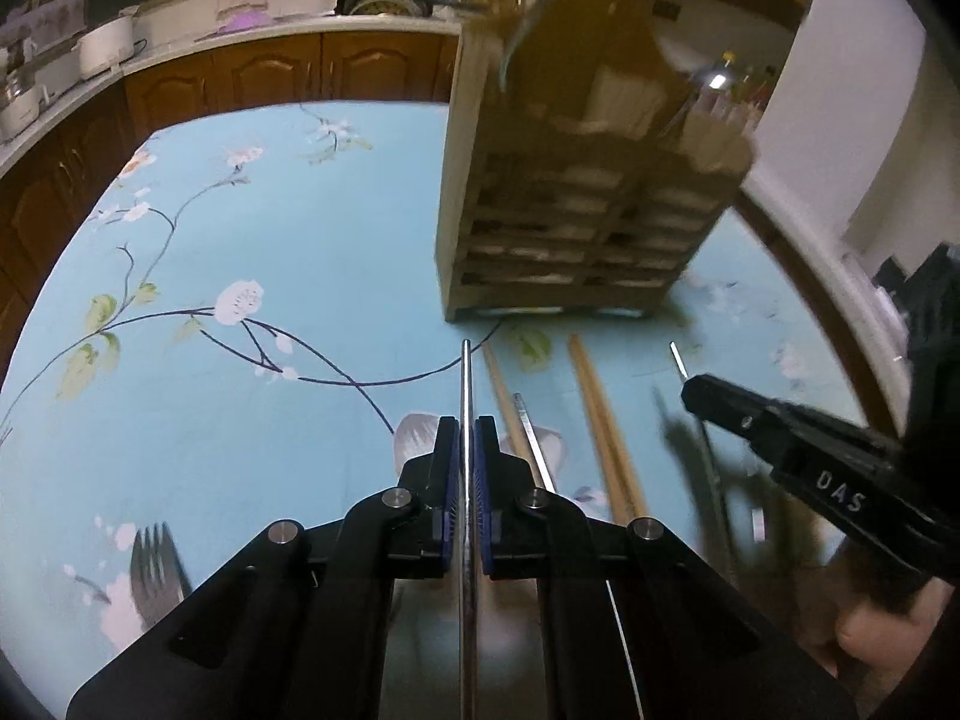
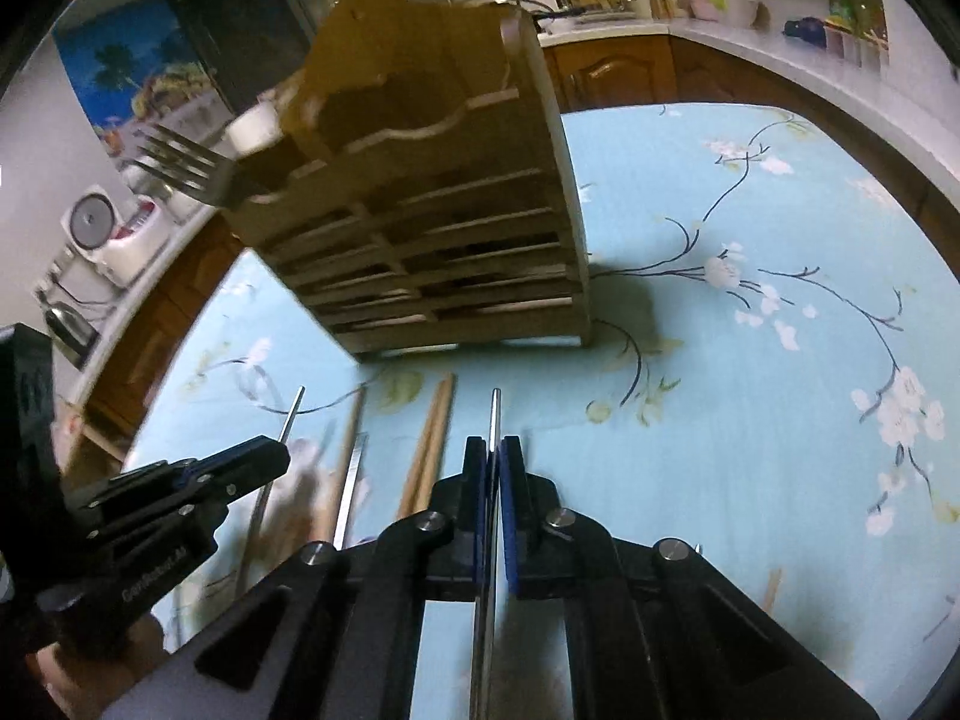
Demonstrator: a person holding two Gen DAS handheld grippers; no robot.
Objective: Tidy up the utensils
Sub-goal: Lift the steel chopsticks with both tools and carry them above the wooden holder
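Both tongs are clamped tight: the left gripper (image 1: 467,438) pinches a metal chopstick (image 1: 465,372), and the right gripper (image 2: 493,459) pinches another steel chopstick (image 2: 494,414). Both sticks point toward 12 o'clock at the wooden utensil rack (image 1: 570,228); wooden chopsticks (image 1: 600,420) lie loose on the tablecloth (image 1: 270,240) between them.

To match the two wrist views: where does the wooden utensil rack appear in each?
Left wrist view: wooden utensil rack stands upper right of centre, beyond the left gripper.
Right wrist view: rack stands upper left of centre.
Shared landmark: the pair of wooden chopsticks lying before it.
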